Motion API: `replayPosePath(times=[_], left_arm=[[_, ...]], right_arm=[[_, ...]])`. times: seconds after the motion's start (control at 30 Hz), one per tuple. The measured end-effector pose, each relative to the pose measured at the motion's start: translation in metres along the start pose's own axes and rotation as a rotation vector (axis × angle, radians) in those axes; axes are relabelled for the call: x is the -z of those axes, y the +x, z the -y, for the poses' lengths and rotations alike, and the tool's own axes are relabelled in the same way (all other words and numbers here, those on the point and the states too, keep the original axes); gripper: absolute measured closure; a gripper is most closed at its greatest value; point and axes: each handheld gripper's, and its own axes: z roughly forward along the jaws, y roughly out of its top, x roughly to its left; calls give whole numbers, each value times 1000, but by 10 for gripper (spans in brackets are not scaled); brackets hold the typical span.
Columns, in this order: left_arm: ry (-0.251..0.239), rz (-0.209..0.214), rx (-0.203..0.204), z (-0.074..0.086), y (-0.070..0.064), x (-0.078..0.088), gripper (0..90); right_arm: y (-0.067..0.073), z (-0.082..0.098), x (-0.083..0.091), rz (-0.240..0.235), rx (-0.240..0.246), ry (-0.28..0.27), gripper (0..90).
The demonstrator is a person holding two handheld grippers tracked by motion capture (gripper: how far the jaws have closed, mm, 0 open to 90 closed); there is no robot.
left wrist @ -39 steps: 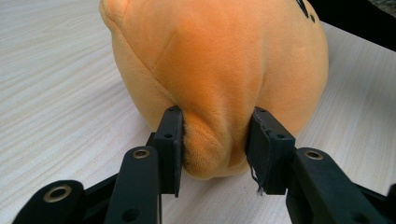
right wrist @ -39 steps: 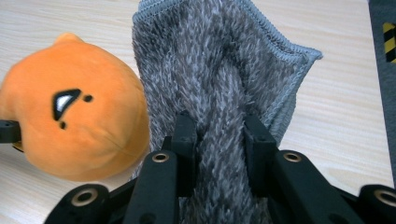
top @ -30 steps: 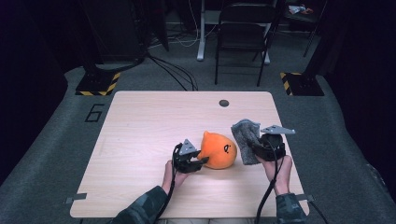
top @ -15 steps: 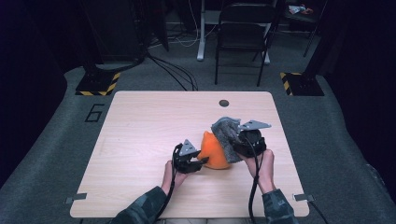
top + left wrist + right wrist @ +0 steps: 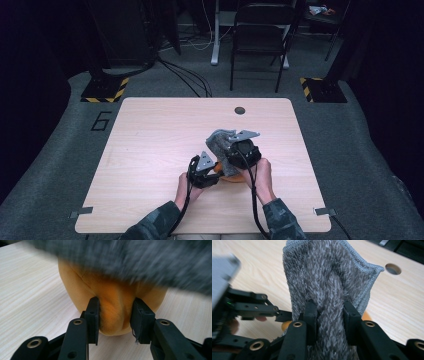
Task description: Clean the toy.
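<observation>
Now the left hand-held gripper point(image 5: 115, 315), whose jaws have just been closing, pinches the soft orange plush toy point(image 5: 112, 302) on the pale wood-grain surface point(image 5: 150, 150). Clenching a fuzzy grey towel point(image 5: 332, 290), the right hand-held gripper point(image 5: 329, 315) has carried it leftward over the toy; wide bare surface lies around.

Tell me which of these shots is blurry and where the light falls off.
Left gripper view: the grey cloth across the top is smeared by motion, while the orange toy and the left gripper stay fairly sharp. Right gripper view: the cloth pile is crisp, the left edge blurred. High view: the table is evenly lit, the room around it falls dark.
</observation>
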Motion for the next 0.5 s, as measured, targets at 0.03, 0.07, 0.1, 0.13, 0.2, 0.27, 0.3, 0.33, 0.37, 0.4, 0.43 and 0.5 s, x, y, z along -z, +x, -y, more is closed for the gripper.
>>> replayPosePath(times=[0.03,0.07,0.1,0.13,0.2,0.27,0.3,0.33,0.37,0.4,0.43,0.5], left_arm=[[2,5,0,0,0,0,639],[-5,-3,-3,1,0,-1,645],[-8,-3,-1,1,0,-1,649],[-1,4,-3,1,1,-1,656],[-6,3,-2,1,0,-2,664],[1,4,-15,1,0,-2,670],[5,5,-13,2,0,-2,671],[1,6,-11,2,1,-2,671],[2,11,-10,2,1,-2,671],[1,11,-8,2,1,-3,670],[2,14,-1,3,1,-2,669],[4,14,-3,3,1,-2,668]], right_arm=[[1,2,-4,11,16,15,697],[1,3,-7,31,26,19,698],[0,4,-8,34,30,18,698],[-1,4,-8,36,33,19,698],[-3,5,-7,52,46,31,698],[-6,6,-8,52,39,32,698],[-8,7,-8,55,31,33,698],[-10,8,-9,54,20,31,698],[-11,9,-8,55,8,38,699],[-14,10,-9,57,7,35,699],[-17,11,-8,52,4,33,699],[-20,12,-7,62,-11,40,699]])
